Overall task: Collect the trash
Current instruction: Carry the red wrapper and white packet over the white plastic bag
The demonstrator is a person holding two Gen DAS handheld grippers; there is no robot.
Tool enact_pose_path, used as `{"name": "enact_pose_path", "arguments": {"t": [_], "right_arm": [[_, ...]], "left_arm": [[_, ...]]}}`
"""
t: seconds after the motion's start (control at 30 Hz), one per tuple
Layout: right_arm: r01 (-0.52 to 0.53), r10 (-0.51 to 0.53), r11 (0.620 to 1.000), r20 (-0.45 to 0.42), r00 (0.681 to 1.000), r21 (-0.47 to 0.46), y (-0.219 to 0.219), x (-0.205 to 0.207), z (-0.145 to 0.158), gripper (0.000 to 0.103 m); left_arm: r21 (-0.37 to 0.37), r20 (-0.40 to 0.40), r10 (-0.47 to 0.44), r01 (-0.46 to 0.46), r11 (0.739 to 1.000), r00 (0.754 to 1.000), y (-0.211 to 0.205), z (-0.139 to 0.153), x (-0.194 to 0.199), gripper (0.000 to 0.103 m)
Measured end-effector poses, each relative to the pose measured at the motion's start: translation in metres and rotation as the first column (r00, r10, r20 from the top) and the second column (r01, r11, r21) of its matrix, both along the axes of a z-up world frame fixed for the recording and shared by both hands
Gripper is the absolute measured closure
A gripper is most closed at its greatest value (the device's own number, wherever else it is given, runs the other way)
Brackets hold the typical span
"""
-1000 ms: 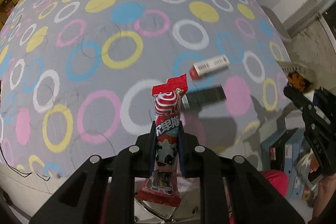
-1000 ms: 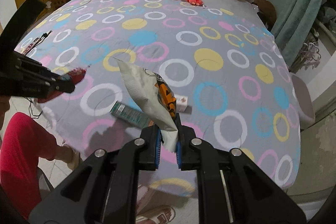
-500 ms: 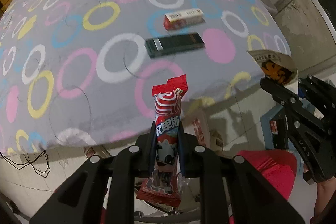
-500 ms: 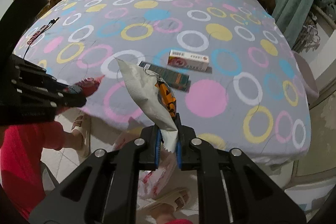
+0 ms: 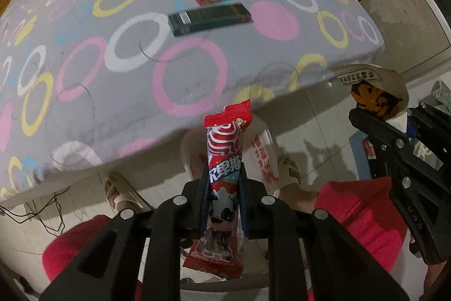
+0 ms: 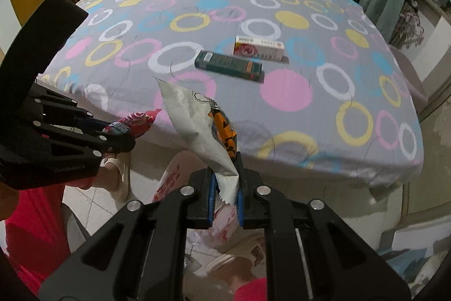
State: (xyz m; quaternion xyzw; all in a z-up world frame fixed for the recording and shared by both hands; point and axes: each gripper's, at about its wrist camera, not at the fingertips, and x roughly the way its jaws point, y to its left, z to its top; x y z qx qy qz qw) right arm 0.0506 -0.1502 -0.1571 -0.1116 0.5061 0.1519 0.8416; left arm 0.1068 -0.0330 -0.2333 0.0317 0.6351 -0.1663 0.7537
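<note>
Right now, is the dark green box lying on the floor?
No, the dark green box lies on the bed's ring-patterned sheet, just in front of the red and white box.

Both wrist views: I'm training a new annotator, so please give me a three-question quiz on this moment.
1. True or false: the left gripper is shut on a red candy wrapper.
2. What does the right gripper hold? A) dark green box B) white snack bag C) plush toy
3. Fill in: on the bed, the dark green box lies beside a white and red ____.

Key: 1 true; 2 B, the white snack bag; 3 box.
</note>
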Motion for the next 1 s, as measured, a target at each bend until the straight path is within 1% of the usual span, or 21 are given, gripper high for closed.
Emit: {"name": "enact_pose_path", "arguments": {"t": [0.17, 0.47, 0.77, 0.9, 1.0], "right_arm": [[0.027, -0.026, 0.999, -0.026, 0.999, 0.019, 0.0, -0.012, -0.013, 0.091], [0.058, -0.055, 0.998, -0.076, 0.996, 0.033, 0.004, -0.03, -0.049, 0.091], [0.096, -0.09, 0.994, -0.12, 0.989, 0.049, -0.004, -0.033, -0.081, 0.091], [0.118, -0.11, 0.992, -0.147, 0.983, 0.05, -0.009, -0.03, -0.102, 0.091], [0.129, -0.12, 0.99, -0.168, 0.978, 0.049, -0.011, -0.029, -0.117, 0.091]], "left_arm": [[0.009, -0.027, -0.021, 0.021, 1.0, 0.999, -0.008, -0.02, -0.013, 0.085], [0.048, -0.058, -0.061, 0.064, 0.997, 0.996, -0.027, -0.061, -0.034, 0.085], [0.046, -0.115, -0.07, 0.076, 0.996, 0.991, -0.036, -0.099, -0.041, 0.085], [0.071, -0.146, -0.078, 0.09, 0.993, 0.986, -0.041, -0.121, -0.043, 0.085], [0.069, -0.168, -0.083, 0.096, 0.993, 0.982, -0.043, -0.135, -0.041, 0.085]]}}
